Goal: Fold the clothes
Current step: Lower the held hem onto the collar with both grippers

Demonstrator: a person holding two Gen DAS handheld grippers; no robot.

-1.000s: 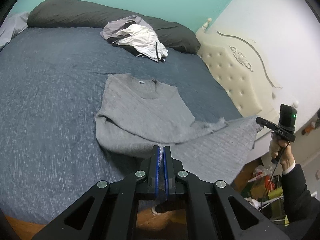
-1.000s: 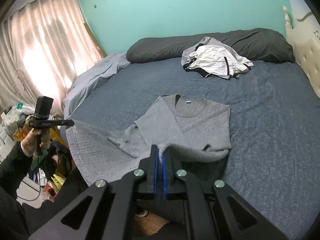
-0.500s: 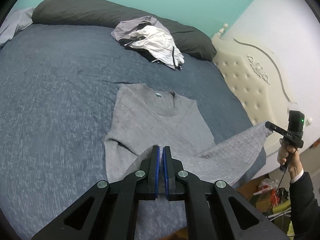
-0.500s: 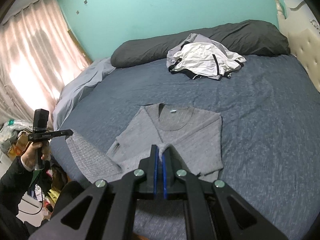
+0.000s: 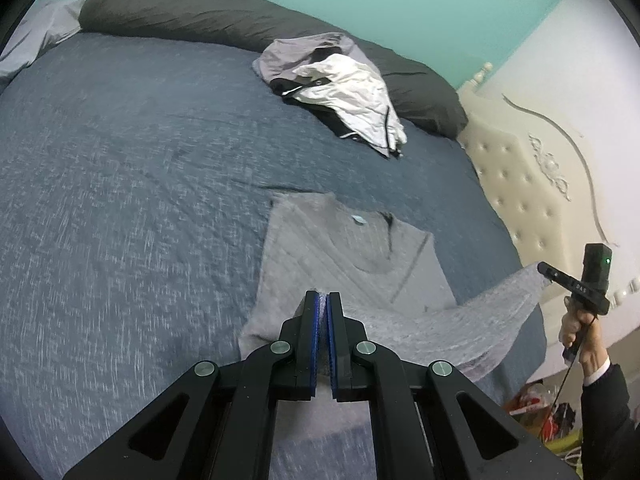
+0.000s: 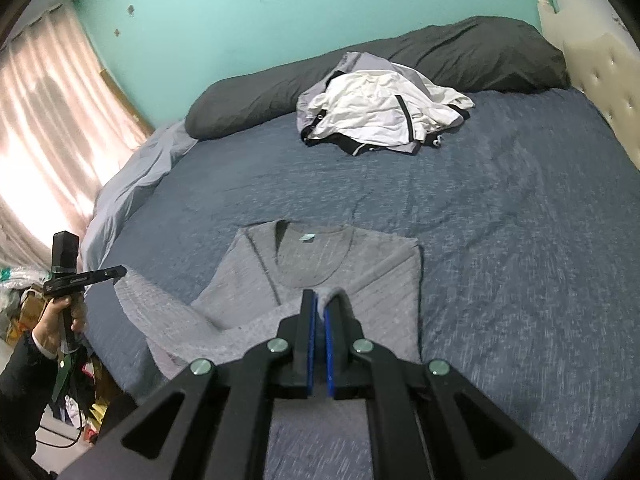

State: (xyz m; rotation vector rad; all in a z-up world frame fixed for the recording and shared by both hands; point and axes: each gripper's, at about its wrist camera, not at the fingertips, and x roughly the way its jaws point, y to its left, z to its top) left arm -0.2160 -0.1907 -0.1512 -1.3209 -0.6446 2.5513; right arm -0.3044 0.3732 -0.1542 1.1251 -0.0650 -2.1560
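The grey sweater (image 5: 344, 256) lies on the blue bed (image 5: 120, 200), collar toward the dark pillow (image 5: 200, 16), its body running lengthwise from the near bed edge to that collar. The 2 grippers each pinch 1 corner of its hem: the left gripper (image 5: 322, 300) has its jaws clamped tight on a tuft of knit, and the right gripper (image 6: 320, 300) likewise. The hem hangs stretched between them in the air, sagging in the middle. Both corners sit directly short of the collar (image 6: 308, 256), so the fold likely runs straight ahead along the long axis, hem onto shoulders. Neither hand looks nearer; they seem level with each other. A heap of clothes (image 6: 380, 116) waits against the pillow, well apart.
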